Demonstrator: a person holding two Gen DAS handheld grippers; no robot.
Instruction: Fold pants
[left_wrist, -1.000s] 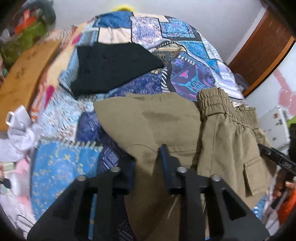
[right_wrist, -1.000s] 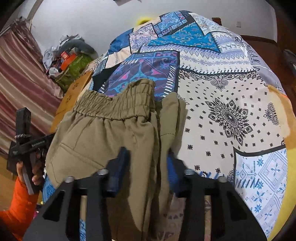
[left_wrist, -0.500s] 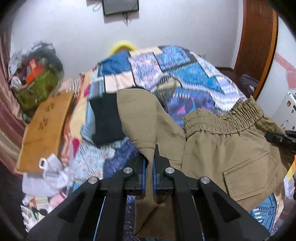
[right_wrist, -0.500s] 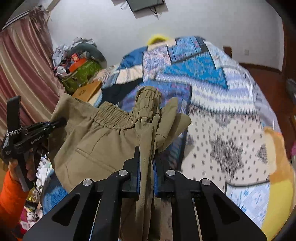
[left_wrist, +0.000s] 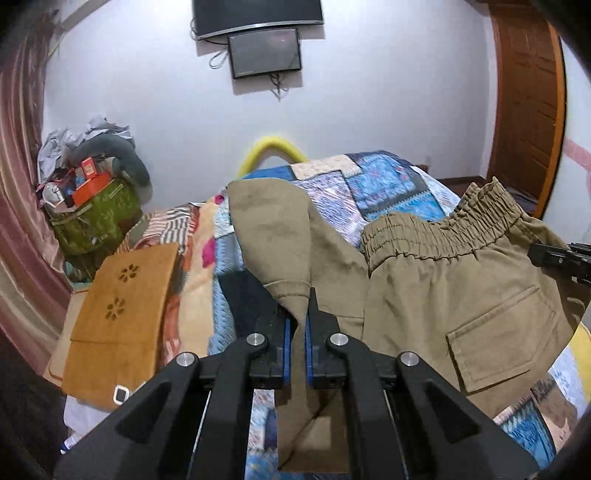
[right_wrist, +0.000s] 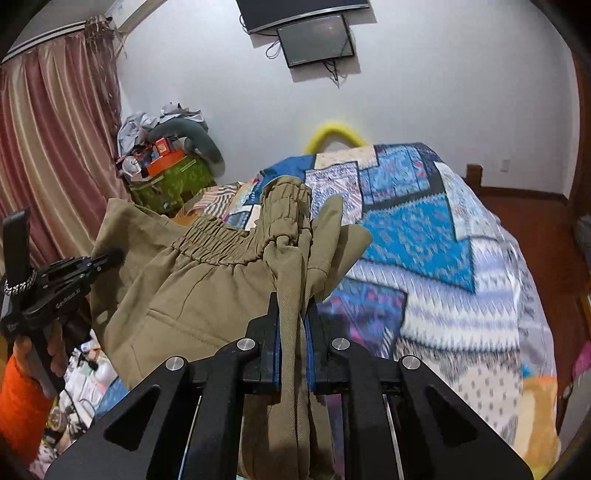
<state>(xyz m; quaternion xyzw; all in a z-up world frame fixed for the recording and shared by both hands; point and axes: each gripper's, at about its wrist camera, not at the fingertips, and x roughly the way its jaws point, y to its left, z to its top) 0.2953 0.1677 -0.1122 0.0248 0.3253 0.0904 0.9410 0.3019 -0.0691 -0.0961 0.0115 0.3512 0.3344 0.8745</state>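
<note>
Khaki pants (left_wrist: 443, 295) with an elastic waistband (left_wrist: 436, 236) and a back pocket (left_wrist: 502, 339) hang lifted above the bed. My left gripper (left_wrist: 297, 325) is shut on a fold of their fabric near a hem. In the right wrist view my right gripper (right_wrist: 293, 325) is shut on the bunched pants (right_wrist: 207, 295) below the waistband (right_wrist: 236, 240). The left gripper (right_wrist: 107, 260) shows at the left of that view, held by a hand in an orange sleeve. The right gripper's tip (left_wrist: 554, 256) pokes in at the right edge of the left wrist view.
The bed has a patchwork quilt (right_wrist: 424, 229). A black garment (left_wrist: 243, 299) lies on it under the pants. A brown board (left_wrist: 122, 317) lies left of the bed, a green bag (left_wrist: 96, 218) with clutter beyond it. A curtain (right_wrist: 55, 147) hangs left, a door (left_wrist: 528, 110) right.
Both grippers closed on the khaki fabric, then rose with it. The pants went from lying spread on the quilt to hanging in the air, and both views tilted up toward the wall.
</note>
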